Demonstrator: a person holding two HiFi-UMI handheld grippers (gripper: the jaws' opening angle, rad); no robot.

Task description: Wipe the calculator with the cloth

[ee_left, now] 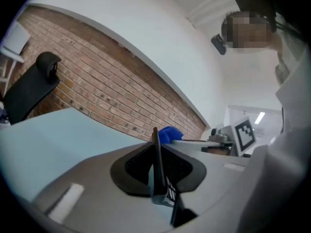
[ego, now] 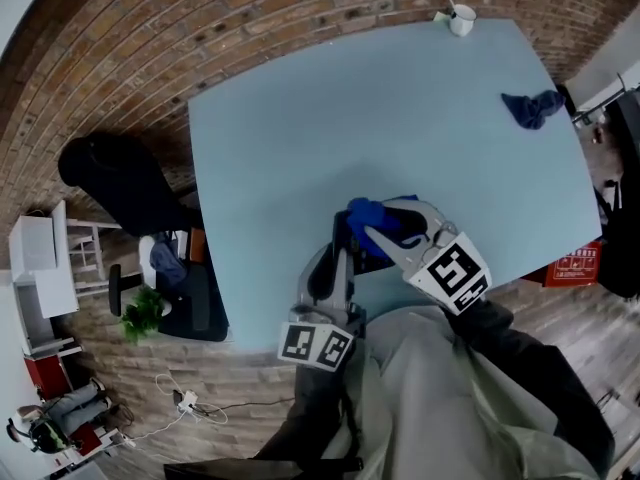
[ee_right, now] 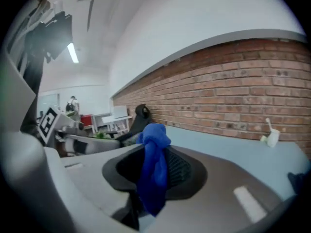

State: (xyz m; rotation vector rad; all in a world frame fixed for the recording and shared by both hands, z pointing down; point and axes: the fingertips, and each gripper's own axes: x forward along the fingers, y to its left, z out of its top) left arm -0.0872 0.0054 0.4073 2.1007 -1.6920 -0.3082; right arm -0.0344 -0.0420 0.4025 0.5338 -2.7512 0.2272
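Brick wall backs a pale blue table (ego: 400,118) as a person works a hand-held gripper in each hand above its near edge. At far left, off the table, stands a black office chair (ego: 120,183).

The left gripper (ee_left: 156,147) points level. Its jaws are drawn close together and clamped on the calculator (ee_left: 158,178), a thin dark slab held edge-on between the pads. The slab's top edge pokes past the jaw tips, and pale key markings show low down. The calculator is clear of the table surface.

Just to its right, the right gripper (ee_right: 154,152) tilts slightly downward. Its jaws are pressed on a bunched bright blue cloth (ee_right: 153,178), which bulges in a knot above the tips and hangs in a fold below them. In the head view the cloth sits right beside the calculator's upper end, but no view shows whether the two touch.

Farther right, well apart from both grippers, a white cup (ego: 461,18) with a utensil in it stands at the table's far edge. A darker blue rag (ego: 532,108) lies crumpled near the right edge.
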